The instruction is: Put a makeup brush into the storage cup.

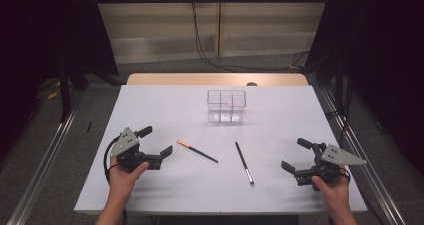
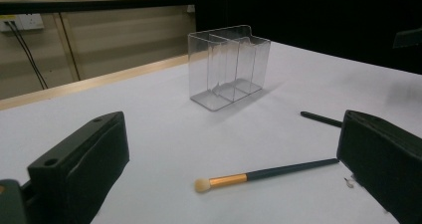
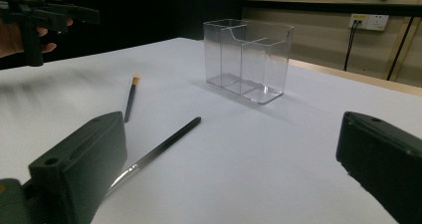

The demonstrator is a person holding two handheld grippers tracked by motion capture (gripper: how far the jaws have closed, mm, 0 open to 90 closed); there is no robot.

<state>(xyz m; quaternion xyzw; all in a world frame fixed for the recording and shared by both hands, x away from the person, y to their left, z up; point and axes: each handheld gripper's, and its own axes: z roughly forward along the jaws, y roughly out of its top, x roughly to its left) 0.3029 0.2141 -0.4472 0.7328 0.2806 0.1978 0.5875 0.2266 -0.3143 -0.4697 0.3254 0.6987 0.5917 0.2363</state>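
A clear plastic organizer [image 1: 226,106] with compartments stands empty on the white table [image 1: 160,105], toward the back centre; it also appears as the organizer [image 2: 229,64] and the organizer [image 3: 248,59] in the gripper views. Two brushes lie in front of it: one with an orange ferrule and pale tip [image 1: 197,151] [image 2: 263,174] [image 3: 131,97], and a slim dark one with a silver ferrule [image 1: 244,163] [image 3: 159,147]. My left gripper [image 1: 156,141] is open at the left, just left of the orange brush. At the right, my right gripper [image 1: 296,155] is open, right of the slim brush.
The table's wooden far edge [image 1: 215,78] lies behind the organizer. Black curtains flank both sides, and cables [image 1: 205,50] hang down the back wall. Metal rails [image 1: 45,155] run along the floor beside the table.
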